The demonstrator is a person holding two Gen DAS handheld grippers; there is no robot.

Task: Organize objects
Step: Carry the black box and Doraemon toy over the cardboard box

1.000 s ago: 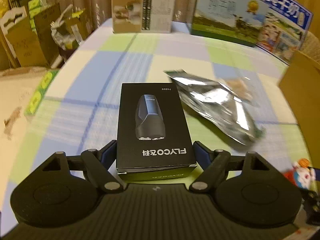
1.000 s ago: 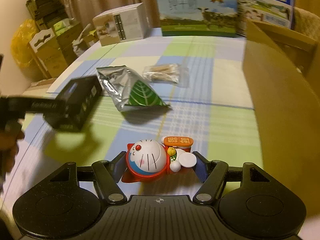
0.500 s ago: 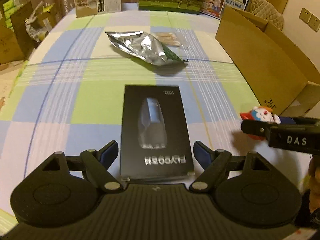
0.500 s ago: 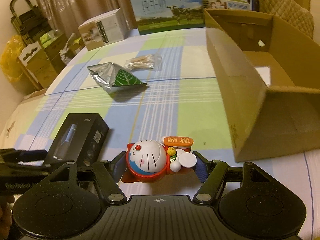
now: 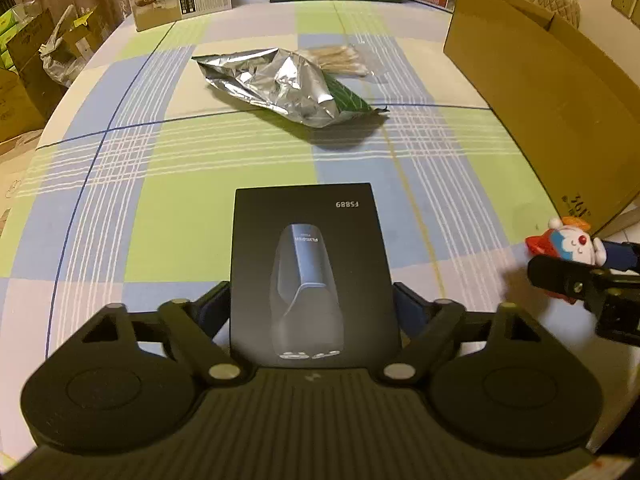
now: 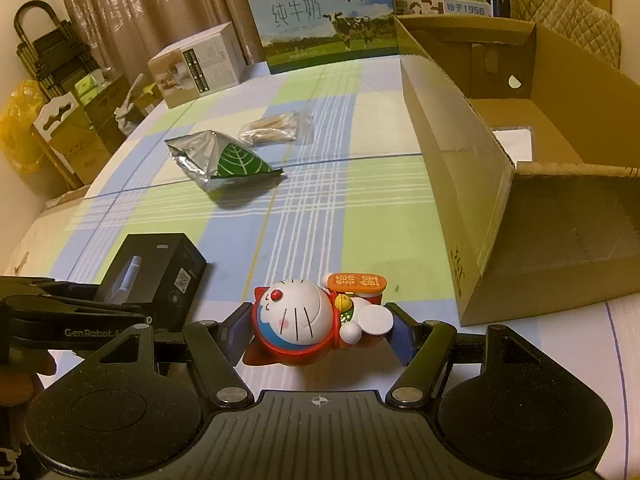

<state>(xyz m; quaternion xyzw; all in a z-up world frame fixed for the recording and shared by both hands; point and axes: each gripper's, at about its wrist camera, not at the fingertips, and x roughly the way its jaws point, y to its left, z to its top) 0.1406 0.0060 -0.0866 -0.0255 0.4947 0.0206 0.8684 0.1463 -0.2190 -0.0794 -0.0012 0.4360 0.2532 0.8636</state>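
Observation:
My left gripper (image 5: 310, 312) is shut on a black shaver box (image 5: 310, 264), held above the checked tablecloth; the same black box (image 6: 156, 272) shows at the lower left of the right wrist view. My right gripper (image 6: 320, 328) is shut on a blue, white and red cat figurine (image 6: 308, 320), also seen as the figurine (image 5: 568, 246) at the right edge of the left wrist view. An open cardboard box (image 6: 520, 168) stands on the table to the right, its near corner close to the figurine. A silver foil bag (image 5: 288, 84) and a clear packet of cotton swabs (image 5: 340, 60) lie mid-table.
Milk cartons (image 6: 328, 20) and a small printed box (image 6: 200, 64) line the table's far edge. A white item (image 6: 516, 144) lies inside the cardboard box. Stacked boxes and bags (image 6: 72, 120) stand on the floor to the left. A quilted chair (image 6: 576, 16) is behind the cardboard box.
Both grippers have swung to the right with their loads, so the cardboard box fills more of both views. The shaver box now sits lower and closer beside the right gripper.

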